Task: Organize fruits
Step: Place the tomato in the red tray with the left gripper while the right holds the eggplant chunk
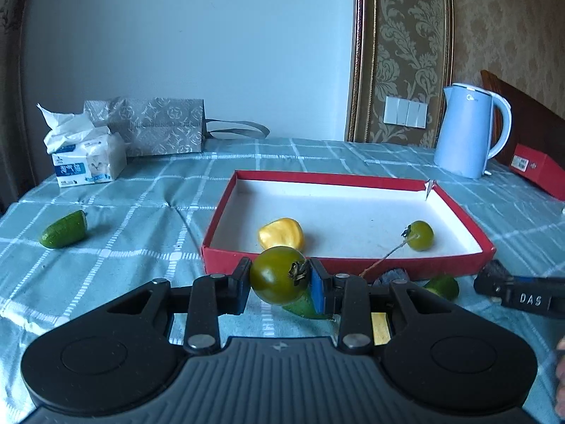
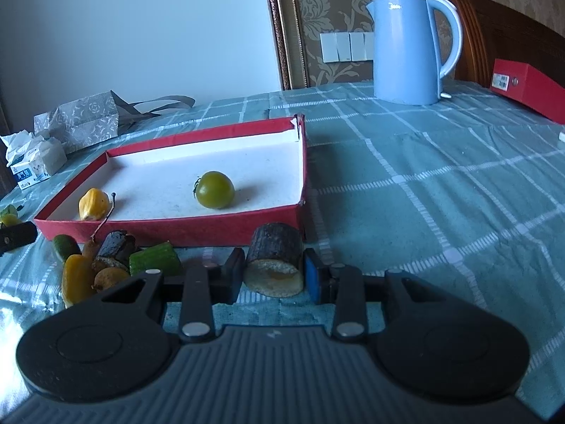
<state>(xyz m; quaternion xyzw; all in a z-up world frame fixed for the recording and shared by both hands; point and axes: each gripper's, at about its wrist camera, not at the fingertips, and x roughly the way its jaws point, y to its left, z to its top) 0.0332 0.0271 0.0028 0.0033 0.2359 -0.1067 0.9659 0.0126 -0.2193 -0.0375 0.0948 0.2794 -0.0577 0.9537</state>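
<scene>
Both my claws squeeze tight: left claw grips a green tomato, stem pointing right; right claw grips a dark log piece, cut end facing me.

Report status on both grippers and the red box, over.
Left gripper shut on green tomato, short of red box. Right gripper shut on dark cut chunk. Box holds yellow piece, second tomato. Path clear.

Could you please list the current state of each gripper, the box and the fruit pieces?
Left gripper: shut on a green tomato.
Right gripper: shut on a dark-skinned cut chunk.
Red box: open, holding a second green tomato and a yellow piece.
</scene>
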